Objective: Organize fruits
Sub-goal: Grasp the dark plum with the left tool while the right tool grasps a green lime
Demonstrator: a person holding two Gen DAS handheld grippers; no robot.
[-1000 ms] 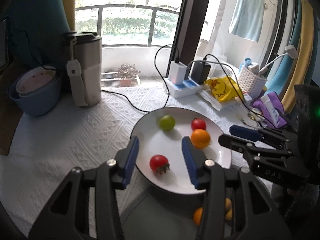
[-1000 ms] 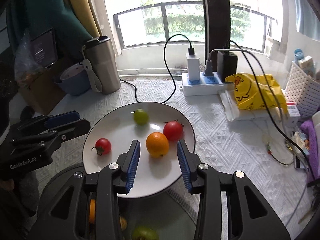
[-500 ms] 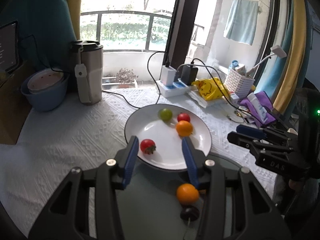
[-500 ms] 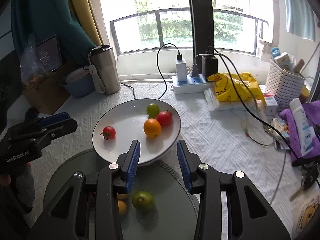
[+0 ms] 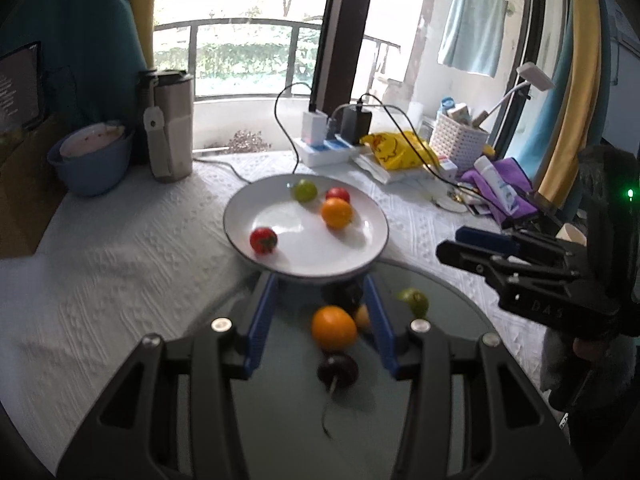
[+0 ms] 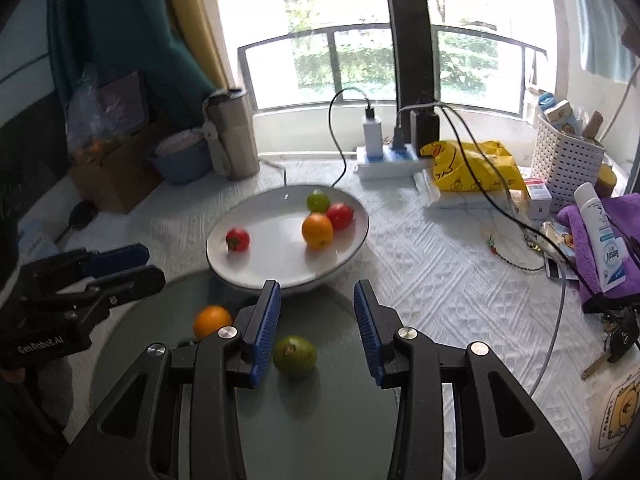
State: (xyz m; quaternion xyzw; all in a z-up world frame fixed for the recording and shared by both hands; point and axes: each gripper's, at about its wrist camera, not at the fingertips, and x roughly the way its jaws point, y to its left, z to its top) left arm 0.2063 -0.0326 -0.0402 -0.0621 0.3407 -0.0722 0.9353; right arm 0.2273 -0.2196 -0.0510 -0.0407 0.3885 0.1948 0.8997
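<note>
A white plate (image 5: 304, 256) (image 6: 256, 268) holds a green fruit (image 5: 305, 190), a red tomato (image 5: 338, 195), an orange (image 5: 337, 213) and a second red tomato (image 5: 263, 240). In front of it a dark glass tray (image 5: 288, 420) (image 6: 320, 420) carries an orange (image 5: 334, 328) (image 6: 212, 320), a dark cherry (image 5: 337, 367) and a green fruit (image 5: 414, 302) (image 6: 295, 355). My left gripper (image 5: 320, 304) is open and empty over the tray, around the orange. My right gripper (image 6: 316, 312) is open and empty above the green fruit.
A steel tumbler (image 5: 170, 128), a blue bowl (image 5: 90, 160), a power strip with cables (image 5: 324, 146), a yellow bag (image 6: 472, 166), a white basket (image 6: 568, 160) and a purple cloth with a tube (image 6: 600, 240) ring the plate on the white cloth.
Both grippers have drawn back from the plate toward me. The glass tray with its loose fruit has come into view under them. Both stay open.
</note>
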